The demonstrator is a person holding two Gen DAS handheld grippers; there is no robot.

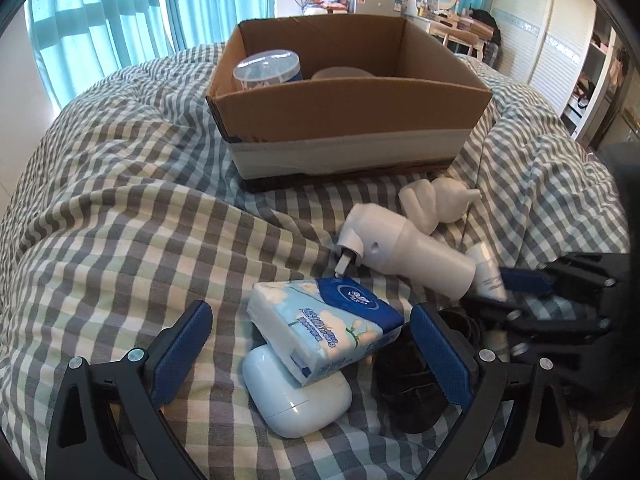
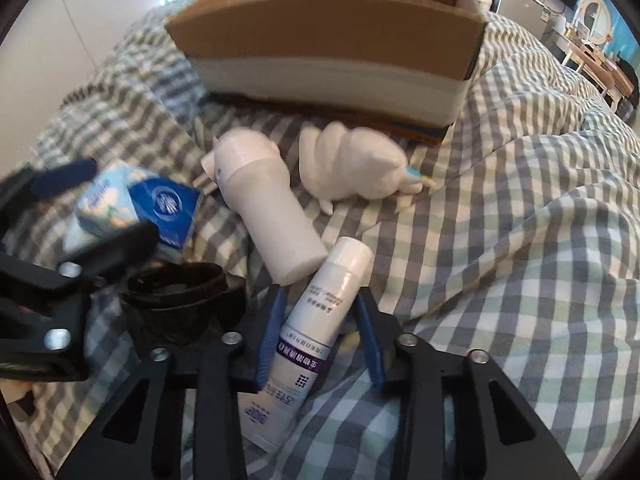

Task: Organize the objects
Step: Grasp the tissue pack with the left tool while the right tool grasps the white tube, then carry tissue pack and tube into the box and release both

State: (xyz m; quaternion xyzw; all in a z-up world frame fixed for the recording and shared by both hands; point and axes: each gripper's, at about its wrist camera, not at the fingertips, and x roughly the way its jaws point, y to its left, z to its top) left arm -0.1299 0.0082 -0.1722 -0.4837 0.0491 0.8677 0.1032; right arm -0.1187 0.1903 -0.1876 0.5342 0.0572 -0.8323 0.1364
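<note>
A cardboard box (image 1: 348, 100) stands on the checked bed; it holds a clear-lidded tub (image 1: 267, 68) and a round beige thing. My left gripper (image 1: 316, 344) is open around a blue tissue pack (image 1: 324, 328) that lies on a white case (image 1: 296, 396). My right gripper (image 2: 322, 336) is shut on a white tube with a purple band (image 2: 316, 320); it also shows in the left wrist view (image 1: 516, 292). A white spray bottle (image 2: 264, 208) and a white figurine (image 2: 356, 160) lie before the box.
A black jar (image 2: 176, 300) sits between the two grippers, by a dark object (image 1: 412, 384). The checked duvet (image 1: 120, 220) is rumpled, with folds on the right. Curtains, a dresser and a wardrobe stand beyond the bed.
</note>
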